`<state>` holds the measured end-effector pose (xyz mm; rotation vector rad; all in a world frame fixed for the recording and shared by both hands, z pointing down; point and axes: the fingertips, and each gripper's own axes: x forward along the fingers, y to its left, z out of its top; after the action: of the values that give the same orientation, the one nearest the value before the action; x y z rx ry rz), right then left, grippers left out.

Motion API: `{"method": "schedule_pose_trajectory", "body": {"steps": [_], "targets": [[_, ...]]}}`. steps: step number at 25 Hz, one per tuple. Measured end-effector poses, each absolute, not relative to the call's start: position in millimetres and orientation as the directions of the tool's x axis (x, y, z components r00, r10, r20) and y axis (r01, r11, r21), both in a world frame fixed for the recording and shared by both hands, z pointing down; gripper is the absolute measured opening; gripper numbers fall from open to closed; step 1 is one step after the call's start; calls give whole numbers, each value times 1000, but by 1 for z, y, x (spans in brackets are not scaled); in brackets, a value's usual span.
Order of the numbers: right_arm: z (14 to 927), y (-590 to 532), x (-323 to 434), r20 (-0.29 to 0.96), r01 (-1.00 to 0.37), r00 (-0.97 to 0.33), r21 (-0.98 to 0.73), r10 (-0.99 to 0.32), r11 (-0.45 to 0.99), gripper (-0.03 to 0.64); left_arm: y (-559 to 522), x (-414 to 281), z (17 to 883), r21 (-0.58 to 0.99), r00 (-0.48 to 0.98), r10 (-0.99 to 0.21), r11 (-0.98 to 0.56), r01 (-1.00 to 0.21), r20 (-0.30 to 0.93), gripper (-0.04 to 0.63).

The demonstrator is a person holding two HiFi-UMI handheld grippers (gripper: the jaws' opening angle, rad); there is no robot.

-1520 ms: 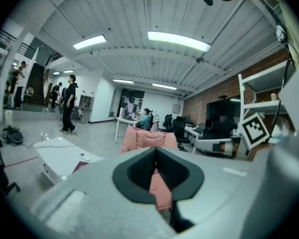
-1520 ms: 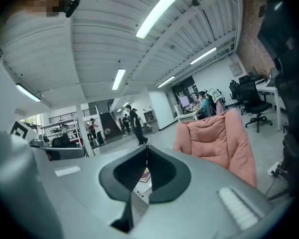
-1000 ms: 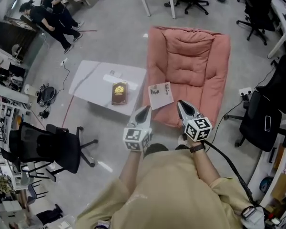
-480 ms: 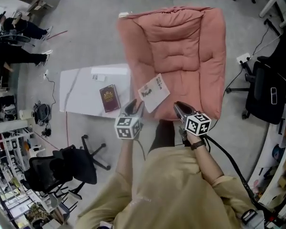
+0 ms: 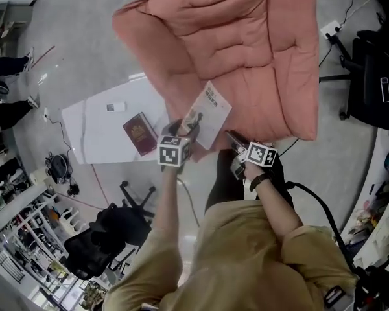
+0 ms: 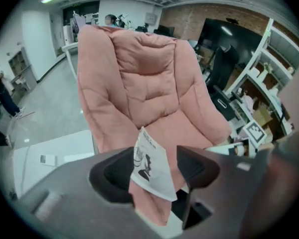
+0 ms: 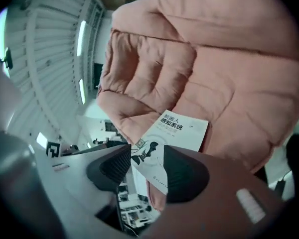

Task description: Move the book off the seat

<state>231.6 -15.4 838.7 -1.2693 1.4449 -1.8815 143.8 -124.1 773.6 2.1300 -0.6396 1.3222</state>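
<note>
L gripper [image 6: 157, 171]: jaws spread, just been opening. The white book [image 6: 150, 166] shows in the gap, pads not pressing it. R gripper [image 7: 144, 171]: same, book corner in gap. Book lies on the pink seat [image 5: 246, 44] front edge, just ahead of both. White low table [image 5: 97, 131] w/ red book [image 5: 141, 133] left of L gripper; grey floor [image 5: 71, 44].

- The grey floor [image 5: 71, 57] is carrying a pink padded armchair [image 5: 246, 44], a low white table [image 5: 94, 135] just beside it, and a black office chair [image 5: 110, 232] standing apart from both.
- The armchair's seat is bearing a white book [image 5: 209, 112], which is lying at the front edge.
- The table is holding a dark red book [image 5: 140, 133] lying flat and, apart from it, a small white object [image 5: 115, 107].
</note>
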Motion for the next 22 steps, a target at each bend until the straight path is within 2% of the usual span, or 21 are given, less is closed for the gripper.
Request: {"method": "schedule_pose_trajectory", "body": {"steps": [3, 9, 15, 17, 19, 20, 21, 22], "targets": [[890, -18, 222, 391, -2, -428, -902, -815, -432, 236, -128, 146, 808, 213, 361, -33, -755, -620, 932, 287], [963, -13, 172, 391, 174, -459, -841, -798, -512, 320, -128, 130, 850, 248, 289, 75, -737, -628, 954, 293], [1001, -14, 155, 343, 379, -410, -779, -845, -500, 336, -117, 123, 875, 265, 234, 143, -703, -660, 962, 293], [1011, -17, 156, 333, 414, -384, -772, -861, -483, 304, -114, 121, 885, 257, 215, 150, -698, -668, 965, 254], [1012, -22, 157, 330, 418, -374, -774, -867, -475, 235, -115, 120, 887, 239, 204, 134, -694, -679, 970, 205], [1010, -23, 158, 334, 416, -372, -774, -866, -478, 191, -117, 118, 887, 225, 199, 119, -692, -686, 973, 168], [1007, -24, 159, 343, 413, -372, -772, -863, -484, 180, -118, 116, 885, 215, 197, 106, -685, -696, 975, 92], [1004, -22, 160, 352, 405, -373, -770, -858, -493, 169, -118, 115, 882, 217, 204, 100, -672, -708, 974, 83]]}}
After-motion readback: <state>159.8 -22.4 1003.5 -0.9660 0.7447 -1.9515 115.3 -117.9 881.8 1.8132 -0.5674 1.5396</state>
